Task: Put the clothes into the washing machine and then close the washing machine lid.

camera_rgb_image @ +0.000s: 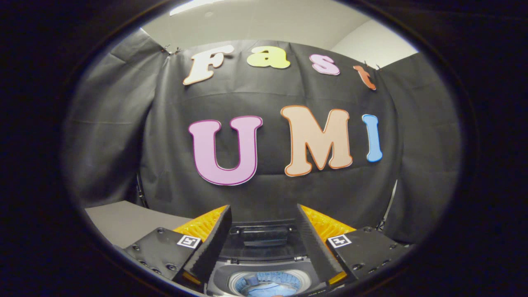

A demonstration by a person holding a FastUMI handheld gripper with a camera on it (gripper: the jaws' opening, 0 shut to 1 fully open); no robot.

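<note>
The black cloth wall [264, 198] of the booth hangs far ahead of me, draped in folds, with a pale ceiling [264, 24] above it and a bit of pale wall at the far right. To the left, at the foot of the cloth, I see a stretch of grey tabletop [123, 222]. Below me, near and between the two fingers, stands the washing machine [264, 264], seen from above: its lid [264, 235] is raised and leans back on the far side, toward the cloth, dark and with a handle recess across it, so the machine stands open. Nearer than the lid is the round mouth of the drum [264, 284], ringed in pale grey, and inside it I can make out blue and whitish clothes [268, 286] lying in the tub; how many pieces there are I cannot tell. My tool [264, 214] hovers above the machine with its fingers spread wide apart and nothing between them; both ribbed pads face each other across the gap, and the lid and drum show through that gap. Neither finger touches the lid or the machine. On the block behind each finger sits a small square marker, the left marker [189, 241] and the right marker [339, 240].
</note>
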